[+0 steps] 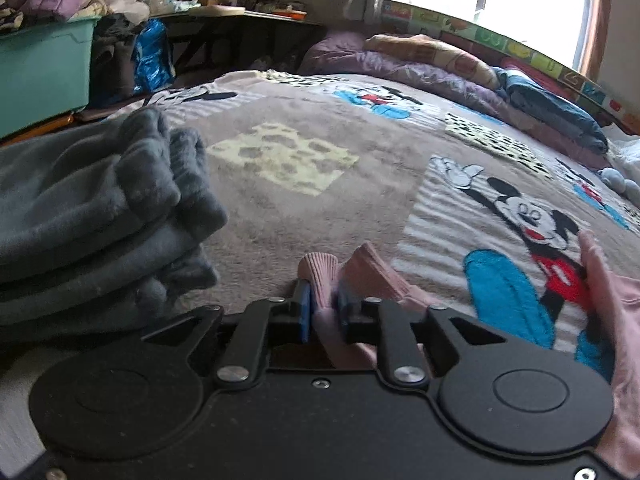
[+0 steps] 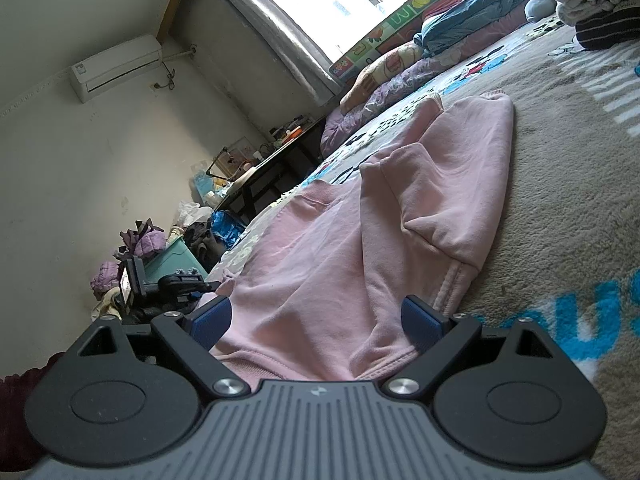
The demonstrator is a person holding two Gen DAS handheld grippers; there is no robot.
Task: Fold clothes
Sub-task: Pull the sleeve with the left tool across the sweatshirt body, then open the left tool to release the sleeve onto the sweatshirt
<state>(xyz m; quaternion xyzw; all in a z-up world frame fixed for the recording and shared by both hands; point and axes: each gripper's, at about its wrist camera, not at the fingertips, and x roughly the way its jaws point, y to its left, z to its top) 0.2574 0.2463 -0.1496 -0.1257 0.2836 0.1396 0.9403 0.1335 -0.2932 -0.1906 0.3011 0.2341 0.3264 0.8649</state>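
Two grippers are on the job over a plush, short-pile blanket printed with cartoon mouse patches. The left gripper has its blue-padded fingers pinched narrow on a ribbed cuff of the pink sweatshirt, the knit bunching up in a soft roll between and just ahead of the pads, with more pink cloth trailing off to the right of the fingers. To the left of those fingers sits a stack of folded grey fleece, thick, fuzzy and rounded at its folds.

Over on the right wrist view, the right gripper stands wide, its blue pads spread to either side of the pink sweatshirt, gripping nothing. The smooth cotton jersey runs forward from between the fingers, creased in long soft ridges, one stitched hem lying just beyond the right pad. Left of the fingers, past the bed's edge, a teal plastic bin holds a heap of puffy purple clothing.
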